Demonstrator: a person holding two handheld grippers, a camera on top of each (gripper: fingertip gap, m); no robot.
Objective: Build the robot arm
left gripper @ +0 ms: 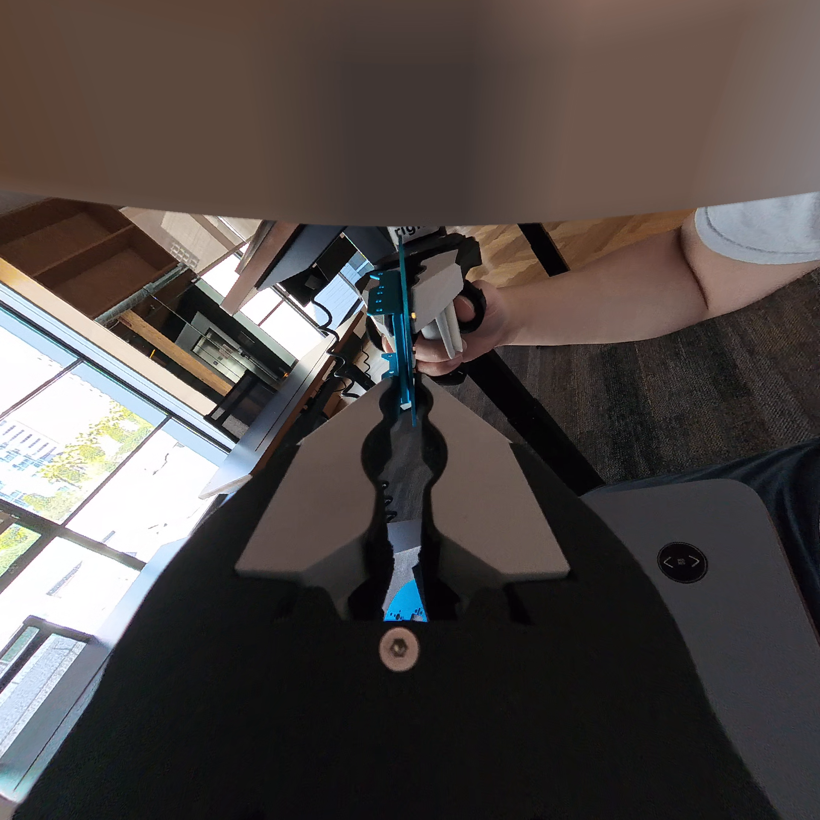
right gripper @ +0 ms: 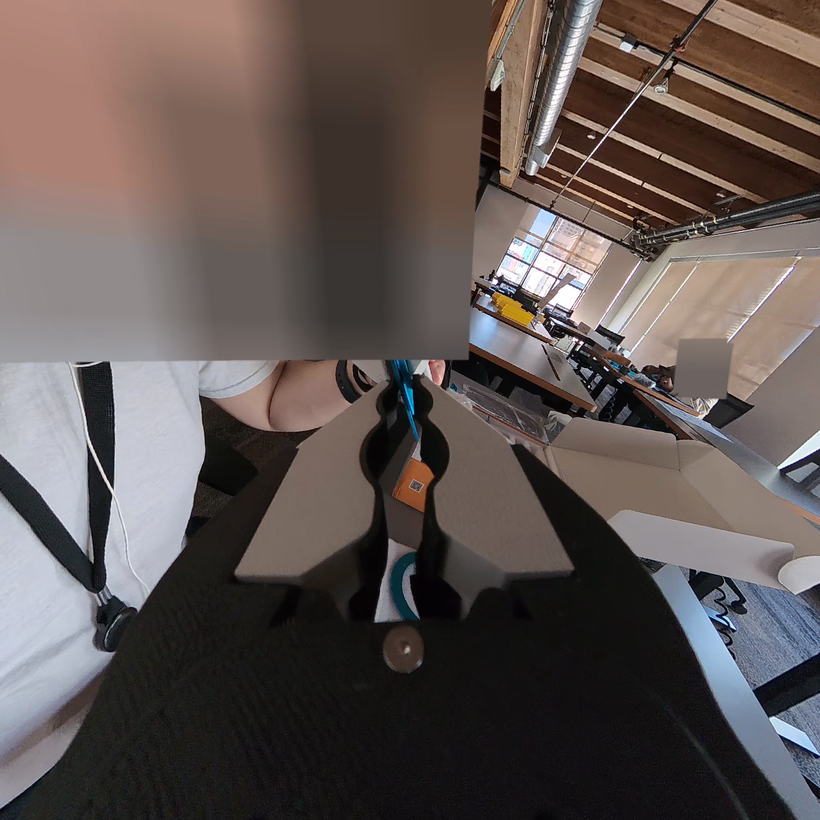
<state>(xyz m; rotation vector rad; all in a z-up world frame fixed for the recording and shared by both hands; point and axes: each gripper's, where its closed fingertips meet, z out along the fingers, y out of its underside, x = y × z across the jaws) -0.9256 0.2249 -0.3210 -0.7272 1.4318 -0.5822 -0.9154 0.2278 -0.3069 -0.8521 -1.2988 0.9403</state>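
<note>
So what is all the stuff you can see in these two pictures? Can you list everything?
blue metal plate: one, blue, edge-on, clamped at the fingertips of both grippers
blue bracket: one, blue with holes, on the plate's side
orange box: one, orange, seen between the right gripper's fingers
cardboard box: one, pale, open, on the desk at right
grey desk: one, grey, with a round black button
yellow bins: several, yellow, far table
windows: several, bright, left wrist view
hand: one, holding the right gripper's handle
left gripper: one, black and grey, shut on the plate
right gripper: one, black and grey, shut on the plate
</note>
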